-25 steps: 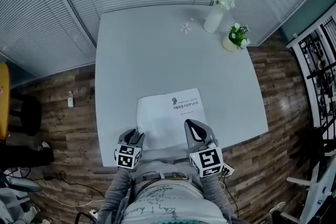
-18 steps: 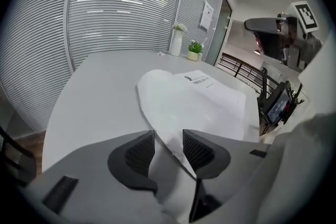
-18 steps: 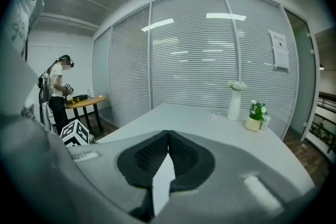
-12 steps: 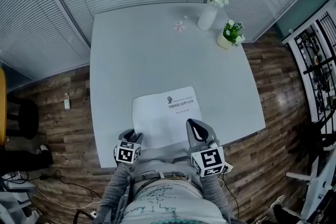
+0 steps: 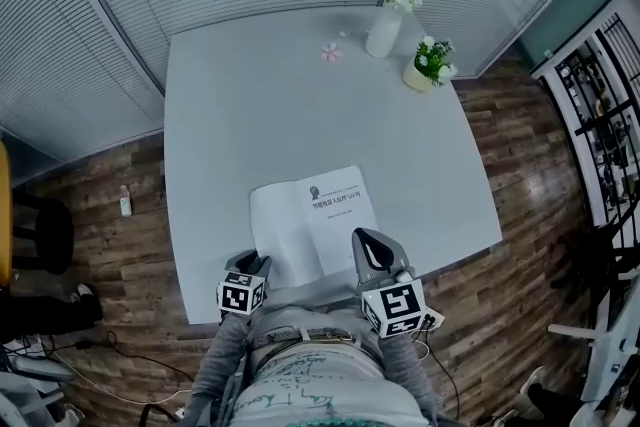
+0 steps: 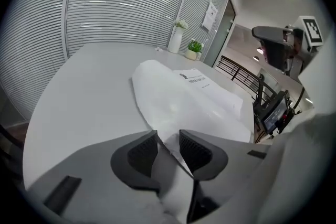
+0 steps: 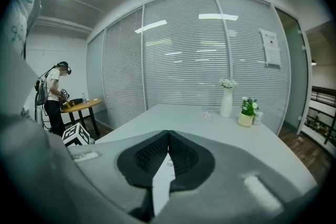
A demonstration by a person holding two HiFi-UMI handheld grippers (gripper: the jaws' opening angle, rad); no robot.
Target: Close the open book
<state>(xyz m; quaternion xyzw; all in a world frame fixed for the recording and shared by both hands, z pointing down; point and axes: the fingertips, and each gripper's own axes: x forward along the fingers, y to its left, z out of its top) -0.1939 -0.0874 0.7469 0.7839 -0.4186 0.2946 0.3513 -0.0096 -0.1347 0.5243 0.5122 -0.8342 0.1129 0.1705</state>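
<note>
An open white book [image 5: 312,225] lies near the front edge of the grey table [image 5: 250,115], with a printed title on its right page. My left gripper [image 5: 252,265] is at the book's near left corner. In the left gripper view its jaws [image 6: 168,150] are closing, and the raised edge of a white page [image 6: 184,97] runs between the pads without being pressed. My right gripper [image 5: 368,245] sits over the book's near right corner. In the right gripper view its pads [image 7: 168,152] meet, with a white sliver of printed page showing in the slit beneath them.
A white vase of flowers [image 5: 385,30], a small potted plant [image 5: 425,65] and a pink flower [image 5: 330,52] stand at the table's far right. Blinds line the walls behind. A person [image 7: 52,92] stands at a round table in the right gripper view.
The left gripper has dipped a little lower at the book's near left corner. The right gripper stays by the near right corner. The head view has shifted slightly.
</note>
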